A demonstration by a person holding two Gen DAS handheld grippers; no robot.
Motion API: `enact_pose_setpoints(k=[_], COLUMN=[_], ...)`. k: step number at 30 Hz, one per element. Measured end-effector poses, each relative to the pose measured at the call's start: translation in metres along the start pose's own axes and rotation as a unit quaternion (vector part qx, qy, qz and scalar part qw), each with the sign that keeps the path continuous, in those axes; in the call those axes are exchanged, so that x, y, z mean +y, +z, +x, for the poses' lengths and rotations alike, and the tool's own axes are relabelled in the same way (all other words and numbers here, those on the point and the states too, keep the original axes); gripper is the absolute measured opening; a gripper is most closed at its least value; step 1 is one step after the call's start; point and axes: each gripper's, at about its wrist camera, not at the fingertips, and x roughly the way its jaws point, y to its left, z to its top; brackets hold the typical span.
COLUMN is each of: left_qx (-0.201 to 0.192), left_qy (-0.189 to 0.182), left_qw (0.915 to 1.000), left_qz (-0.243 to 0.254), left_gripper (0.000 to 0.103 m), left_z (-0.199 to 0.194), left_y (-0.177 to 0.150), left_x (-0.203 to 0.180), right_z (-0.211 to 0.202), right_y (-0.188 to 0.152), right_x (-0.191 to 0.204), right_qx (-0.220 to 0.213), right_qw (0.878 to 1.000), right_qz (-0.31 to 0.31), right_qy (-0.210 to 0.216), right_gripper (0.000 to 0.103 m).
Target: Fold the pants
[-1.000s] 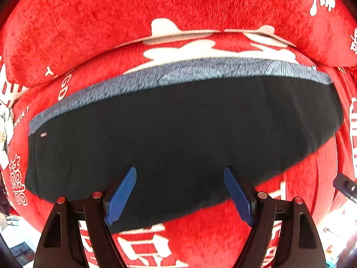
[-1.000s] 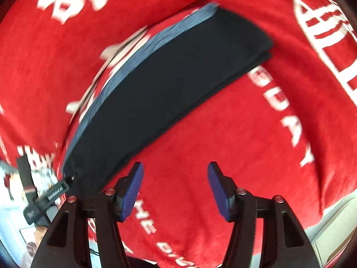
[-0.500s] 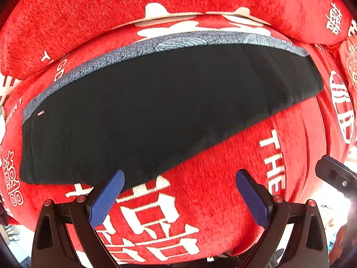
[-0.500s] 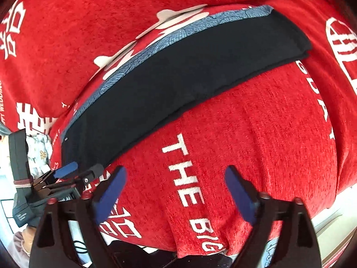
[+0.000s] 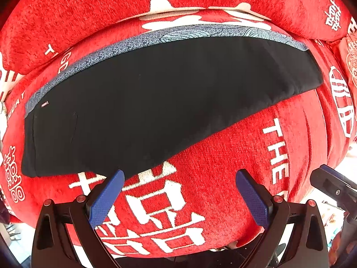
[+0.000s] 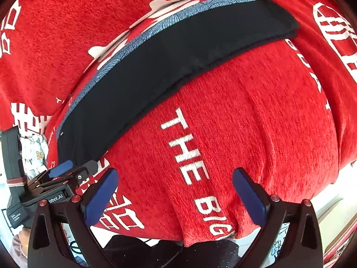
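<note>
The pants (image 5: 160,102), black with a blue-grey patterned waistband (image 5: 142,42) along their far edge, lie folded into a long flat band on a red cover (image 5: 223,156) printed with white characters and letters. No tabletop shows; the cover drapes over a rounded cushioned seat, with a red backrest (image 5: 111,4) rising behind the pants.

In the left wrist view the left tool (image 5: 178,194) stands wide, with only the red cover and a white character between its blue pads (image 5: 107,198). Its jaws have just been opening and nothing is gripped. The pants lie just beyond the tips, and their near edge reaches the tip of the left-hand pad; whether they touch I cannot tell. From there the near edge slants up and away to the right. The long axis runs left to right across the view, the wider end at the left and the narrower end at the upper right.

In the right wrist view the right tool (image 6: 176,192) is likewise spread wide over bare cover, above the letters "THE BIG". Its jaws too have just been opening, and they hold nothing. Here the pants (image 6: 178,67) lie well apart from the pads, farther up the view, running diagonally from lower left to upper right, with stacked layers showing at the right end. The left tool (image 6: 67,169) appears at the left edge, near the pants' lower-left end.
</note>
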Motion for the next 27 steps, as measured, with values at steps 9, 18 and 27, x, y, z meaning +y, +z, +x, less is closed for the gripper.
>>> enact_pose_setpoints(k=[9, 18, 27], left_qx=[0.017, 0.022, 0.007], left_qy=[0.015, 0.016, 0.024], left_qw=[0.9997, 0.9996, 0.9993], left_qz=[-0.012, -0.005, 0.029], left_gripper=[0.1, 0.1, 0.1], left_z=[0.01, 0.018, 0.02], left_y=[0.008, 0.049, 0.089], left_x=[-0.038, -0.116, -0.175], right_z=[-0.008, -0.037, -0.052], right_y=[0.025, 0.082, 0.133], right_x=[-0.031, -0.093, -0.153], right_qx=[0.018, 0.001, -0.021], right_qw=[1.0, 1.0, 0.999], right_qz=[-0.008, 0.0, 0.038], right_qy=[0.01, 0.017, 0.028], right_gripper=[0.102, 0.102, 0.102])
